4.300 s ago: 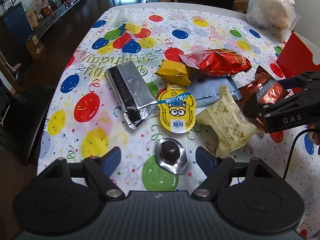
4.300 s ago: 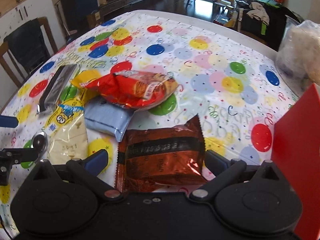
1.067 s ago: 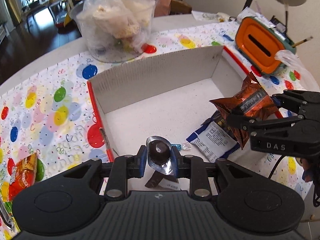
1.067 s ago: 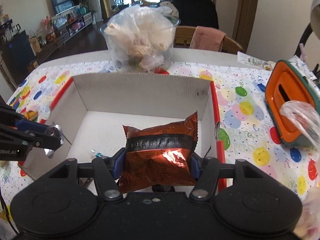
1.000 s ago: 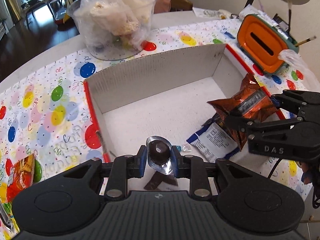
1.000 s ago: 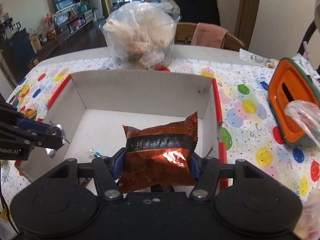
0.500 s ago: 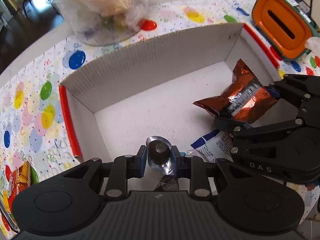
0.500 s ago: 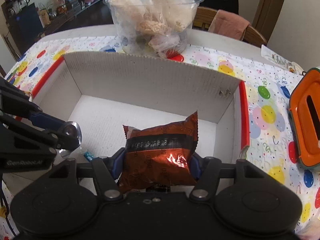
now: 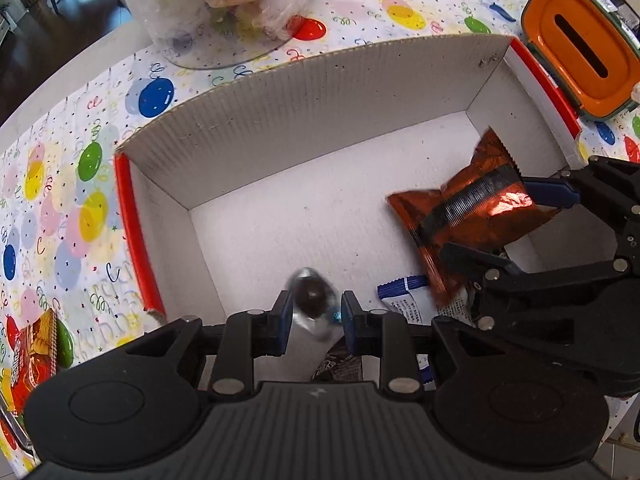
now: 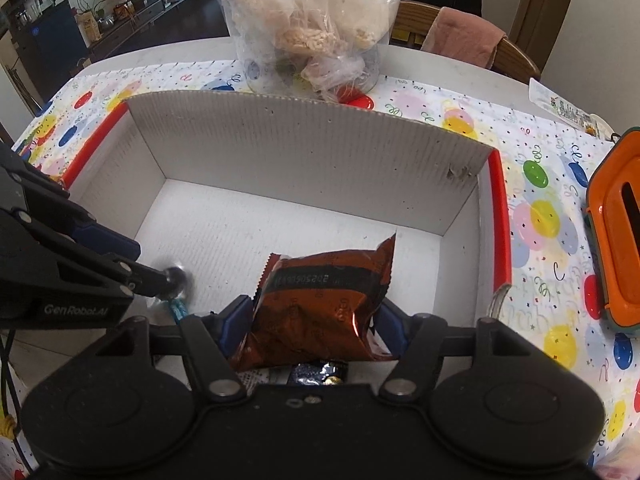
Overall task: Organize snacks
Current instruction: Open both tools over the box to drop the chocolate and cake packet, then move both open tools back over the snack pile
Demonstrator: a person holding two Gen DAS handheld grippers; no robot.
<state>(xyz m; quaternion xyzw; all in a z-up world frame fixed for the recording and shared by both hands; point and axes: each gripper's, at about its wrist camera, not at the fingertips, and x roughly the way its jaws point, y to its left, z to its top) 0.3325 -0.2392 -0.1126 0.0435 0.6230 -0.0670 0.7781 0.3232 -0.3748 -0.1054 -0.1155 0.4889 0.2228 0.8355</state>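
A white corrugated box [image 9: 300, 120] with red rims stands on the balloon tablecloth, its far wall [image 10: 300, 152] also facing the right wrist view. My left gripper [image 9: 314, 316] hangs low over the box's near left part, shut on a small foil-wrapped chocolate [image 9: 310, 304], which looks blurred. Its tip [image 10: 176, 276] shows in the right wrist view too. My right gripper [image 10: 314, 322] is inside the box at the right. Its jaws are opening, and the orange-brown foil packet [image 10: 324, 300] sits tilted and loose between them. The packet [image 9: 468, 212] reaches toward the box's right wall.
A blue-white packet [image 9: 404, 300], a dark wrapper [image 10: 316, 372] and a tiny blue candy [image 10: 178, 308] lie on the box floor. Beyond the box stands a clear tub of bagged snacks [image 10: 308, 28]. An orange lidded container [image 10: 616, 248] is to the right. A red snack bag [image 9: 28, 356] lies left.
Both grippers have come down into the box and tipped more steeply. The right jaws have widened a little and the foil packet has tilted between them. The chocolate stays gripped.
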